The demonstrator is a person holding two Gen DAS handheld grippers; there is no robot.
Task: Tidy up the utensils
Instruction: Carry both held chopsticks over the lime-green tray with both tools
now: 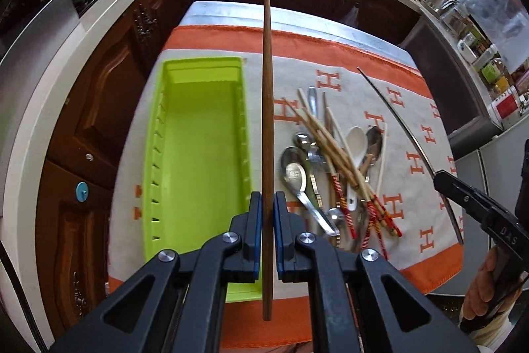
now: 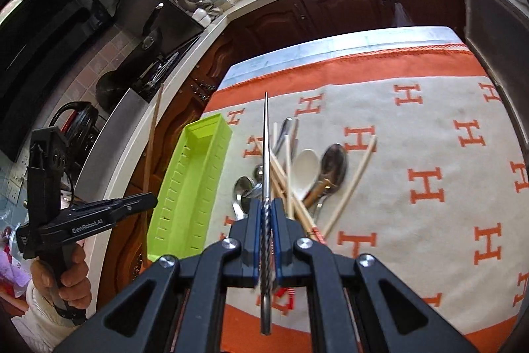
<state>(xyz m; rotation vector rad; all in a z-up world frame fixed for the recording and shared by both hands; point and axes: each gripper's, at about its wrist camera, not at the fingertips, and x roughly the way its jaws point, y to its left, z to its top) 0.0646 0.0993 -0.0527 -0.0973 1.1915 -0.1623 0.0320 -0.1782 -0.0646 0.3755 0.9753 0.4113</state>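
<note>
My left claw [image 1: 267, 204] is clamped on a long brown wooden chopstick [image 1: 267, 121], held up in the air and pointing away, just right of the lime-green plastic slotted tray [image 1: 198, 134]. My right claw [image 2: 266, 210] is pinched on a thin twisted metal chopstick [image 2: 265, 154], also lifted, its tip aimed far over the pile. Below it, the heap of bamboo chopsticks with red-striped ends [image 1: 334, 154], steel spoons [image 1: 294, 171] and a white ceramic spoon [image 1: 355, 141] lies right of the tray. Everything sits on the cream cloth with orange H letters [image 2: 426, 184] covering the desk [image 1: 231, 7].
</note>
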